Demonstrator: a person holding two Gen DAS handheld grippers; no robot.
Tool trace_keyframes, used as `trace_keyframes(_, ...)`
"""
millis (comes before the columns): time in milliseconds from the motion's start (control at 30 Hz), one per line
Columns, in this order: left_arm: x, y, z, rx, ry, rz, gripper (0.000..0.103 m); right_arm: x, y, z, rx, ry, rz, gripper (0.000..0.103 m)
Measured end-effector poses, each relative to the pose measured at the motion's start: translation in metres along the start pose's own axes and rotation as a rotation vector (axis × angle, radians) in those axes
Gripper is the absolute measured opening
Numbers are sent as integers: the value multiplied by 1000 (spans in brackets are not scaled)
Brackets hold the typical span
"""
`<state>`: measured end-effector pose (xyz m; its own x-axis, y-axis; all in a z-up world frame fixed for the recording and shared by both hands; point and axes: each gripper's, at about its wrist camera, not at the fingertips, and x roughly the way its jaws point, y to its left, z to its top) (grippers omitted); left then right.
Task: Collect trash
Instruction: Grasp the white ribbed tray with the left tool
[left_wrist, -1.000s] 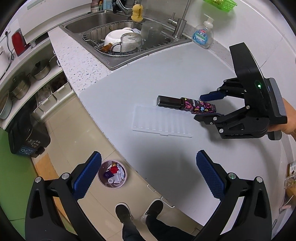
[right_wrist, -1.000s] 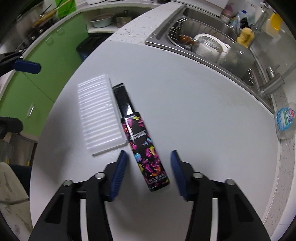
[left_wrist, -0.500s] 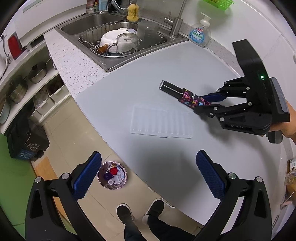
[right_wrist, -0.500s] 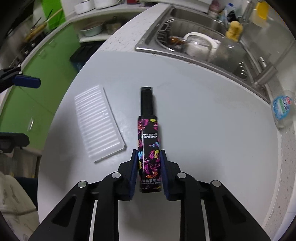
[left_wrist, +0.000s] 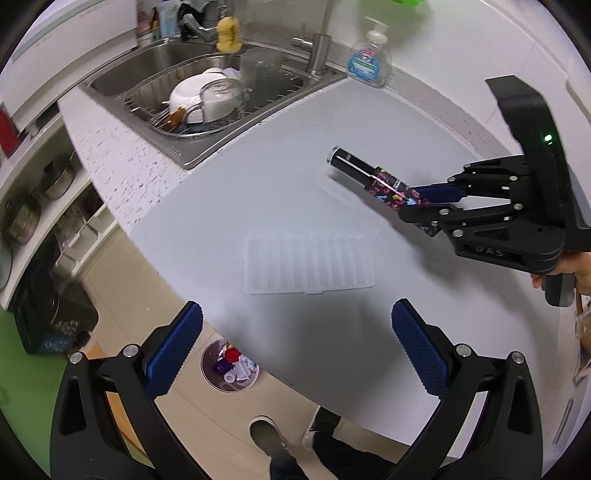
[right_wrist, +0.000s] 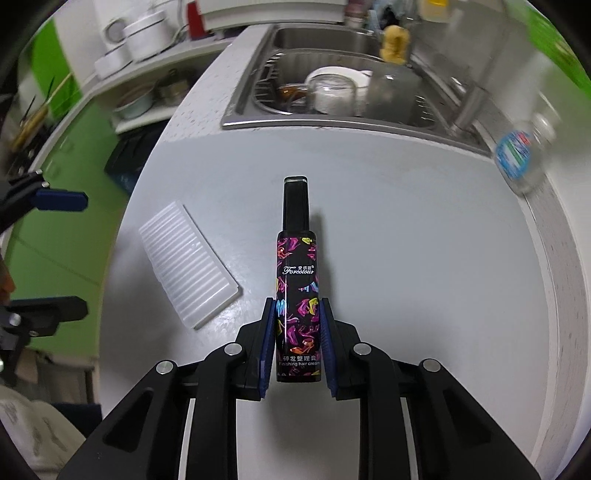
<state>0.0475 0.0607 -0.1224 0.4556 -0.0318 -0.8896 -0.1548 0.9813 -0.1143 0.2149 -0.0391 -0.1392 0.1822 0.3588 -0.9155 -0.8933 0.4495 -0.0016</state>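
Observation:
My right gripper (right_wrist: 297, 314) is shut on a black hair cream tube with a colourful shoe pattern (right_wrist: 297, 280) and holds it above the grey counter, cap pointing away. In the left wrist view the right gripper (left_wrist: 417, 206) and the tube (left_wrist: 373, 181) hang at the right above the counter. A clear ribbed plastic tray (left_wrist: 308, 266) lies flat on the counter; it also shows in the right wrist view (right_wrist: 188, 258). My left gripper (left_wrist: 295, 347) is open and empty over the counter's front edge. A small trash bin with litter (left_wrist: 231, 365) stands on the floor below.
A sink (left_wrist: 207, 99) with dishes sits at the back left of the counter. A soap dispenser (left_wrist: 369, 62) stands beside the tap. Shelves with pots (left_wrist: 40, 192) are at the left. The person's feet (left_wrist: 291, 439) stand by the counter edge.
My right gripper closed on the tube, which lay on the counter beside the tray, and has lifted it clear. The left gripper stays open and has shifted only slightly.

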Motion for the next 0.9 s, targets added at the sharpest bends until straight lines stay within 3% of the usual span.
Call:
trace_keyframes(200, 9, -2, 8, 123, 13, -30, 100, -16, -2, -15, 102, -24, -6, 22)
trace_keyframes(633, 39, -17, 29, 514, 51, -77, 100, -42, 0, -36, 232, -38, -58, 22)
trace_keyframes(900, 55, -21, 35, 699, 98, -149, 100, -50, -5, -42, 286, -39, -82, 22)
